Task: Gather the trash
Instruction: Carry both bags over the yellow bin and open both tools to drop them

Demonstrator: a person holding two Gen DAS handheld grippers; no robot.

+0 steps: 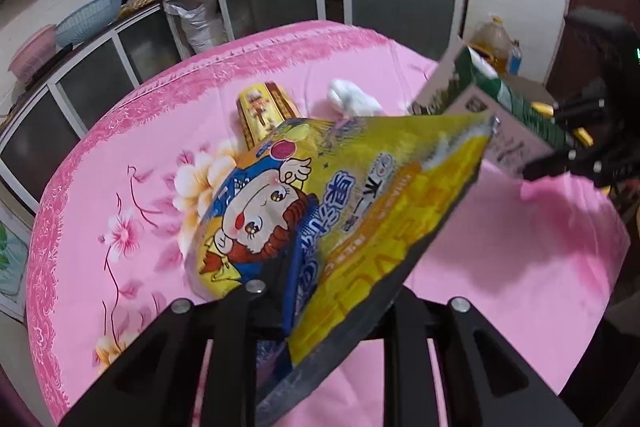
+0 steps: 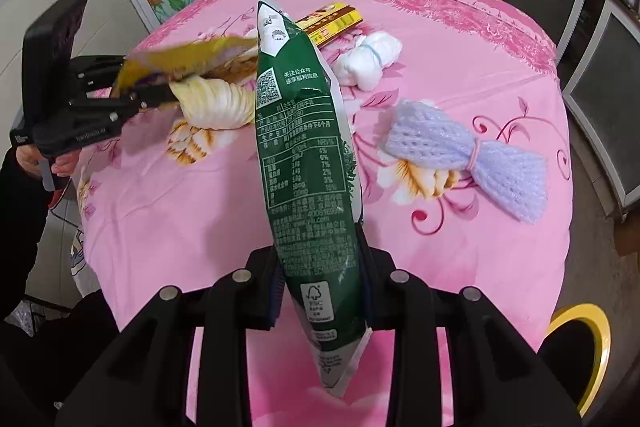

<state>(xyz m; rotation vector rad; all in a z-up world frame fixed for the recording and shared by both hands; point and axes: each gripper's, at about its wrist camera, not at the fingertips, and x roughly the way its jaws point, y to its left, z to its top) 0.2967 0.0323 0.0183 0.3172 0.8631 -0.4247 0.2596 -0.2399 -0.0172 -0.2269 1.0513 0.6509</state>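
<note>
Nearest in the left wrist view, the left gripper [image 1: 320,303] is clamped on one yellow snack bag [image 1: 320,211] printed with a cartoon child, held clear above the pink floral tablecloth [image 1: 120,187]. Nearest in the right wrist view, the right gripper [image 2: 320,303] is clamped on one green milk pouch [image 2: 308,155], lifted on edge over the same cloth.

Beyond the grippers, loose trash lies on the table: one lilac foam fruit net [image 2: 472,159] tied at its waist, one white foam net [image 2: 368,59] tied likewise, and one flattened yellow and brown carton [image 2: 332,21] farthest off. That makes two pieces held and three lying.

Only the right wrist view shows the lilac net, a yellow-rimmed bin [image 2: 580,355] at the lower right whose inside is dark, and the person's hand [image 2: 44,159] on the left gripper's handle. Only the left wrist view shows a brown cardboard box [image 1: 492,123] at the table's far right, holding the tip of the milk pouch within its open top.
</note>
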